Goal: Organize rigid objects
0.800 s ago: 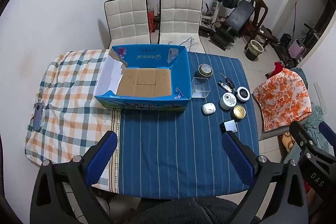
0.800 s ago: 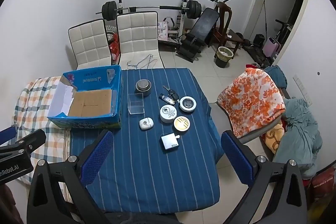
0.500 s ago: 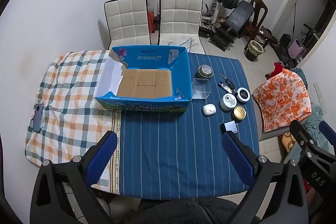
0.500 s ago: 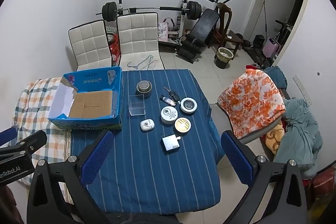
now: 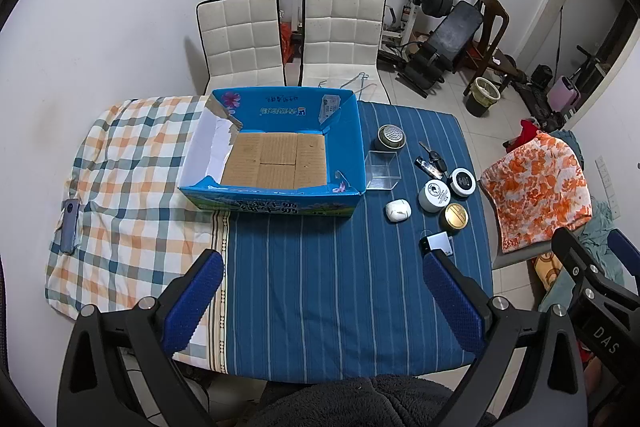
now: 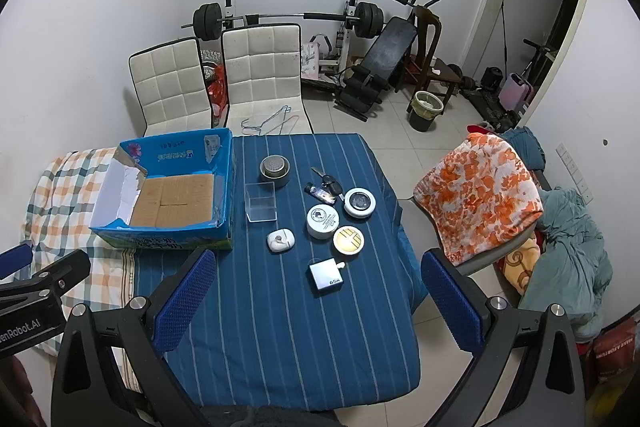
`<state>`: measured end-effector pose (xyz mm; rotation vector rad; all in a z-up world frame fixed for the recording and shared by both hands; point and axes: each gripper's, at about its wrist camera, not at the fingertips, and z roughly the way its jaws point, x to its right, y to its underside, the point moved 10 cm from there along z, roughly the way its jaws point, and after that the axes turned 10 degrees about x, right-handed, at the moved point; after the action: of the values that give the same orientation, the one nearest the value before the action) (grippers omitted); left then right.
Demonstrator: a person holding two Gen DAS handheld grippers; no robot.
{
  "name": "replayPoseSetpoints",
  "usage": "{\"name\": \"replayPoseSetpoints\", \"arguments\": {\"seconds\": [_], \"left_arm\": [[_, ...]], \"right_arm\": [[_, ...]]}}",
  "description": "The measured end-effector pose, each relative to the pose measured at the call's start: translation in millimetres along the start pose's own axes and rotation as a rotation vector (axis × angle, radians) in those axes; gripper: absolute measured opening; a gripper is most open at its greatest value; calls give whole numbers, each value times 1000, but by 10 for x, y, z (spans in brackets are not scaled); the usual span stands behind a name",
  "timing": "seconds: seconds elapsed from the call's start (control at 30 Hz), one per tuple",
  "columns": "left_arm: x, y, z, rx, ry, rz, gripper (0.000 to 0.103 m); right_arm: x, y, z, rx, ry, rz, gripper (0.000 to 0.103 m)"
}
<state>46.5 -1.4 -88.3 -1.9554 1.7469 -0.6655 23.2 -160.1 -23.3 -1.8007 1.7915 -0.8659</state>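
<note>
Both wrist views look down from high, sharing the table [image 5: 320, 287].

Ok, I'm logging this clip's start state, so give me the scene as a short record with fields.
surface: table under a blue striped cloth
container: blue cardboard box, open, nothing inside
items beside box: clear plastic box, white earbud case, gold-lid tin, keys
left gripper: open, holding nothing
right gripper: open, holding nothing
</note>
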Motion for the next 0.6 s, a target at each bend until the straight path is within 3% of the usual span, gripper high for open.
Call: {"name": "replayPoseSetpoints", "arguments": {"seconds": [0.6], "left_arm": [[100, -45, 50, -2, 1, -2, 102]], "right_arm": [[36, -15, 41, -5, 1, 2, 103]]}}
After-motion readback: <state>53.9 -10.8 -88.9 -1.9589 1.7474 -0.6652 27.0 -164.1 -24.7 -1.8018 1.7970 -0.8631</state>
